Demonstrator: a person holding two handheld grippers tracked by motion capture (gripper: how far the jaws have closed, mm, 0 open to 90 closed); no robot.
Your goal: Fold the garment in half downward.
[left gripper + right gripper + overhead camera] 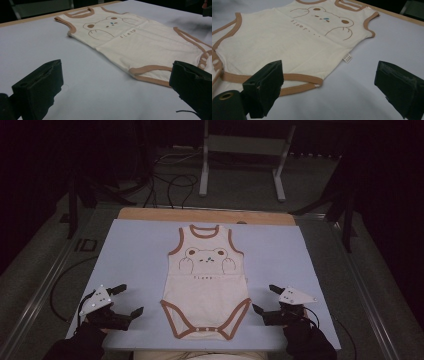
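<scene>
High view: pale blue table (135,250) carrying a cream sleeveless bodysuit (206,292), laid flat and face up along the centre line, neckline toward the far edge, snap crotch close to the near edge. Brown trim at neck, armholes and leg openings; bear print (205,257) across the chest. Left gripper (127,301) near the near left corner, jaws spread wide and empty, just beside the left leg opening but apart from it. Right gripper (264,299) mirrored toward the near right corner, jaws likewise parted, holding nothing. Small white care label (347,58) protruding from the side seam in the right gripper view. Step judged in hand: approach before the first grasp, probably for folding. Next move likely calls for lowering each open jaw pair over a hem edge and closing on the fabric alone.
</scene>
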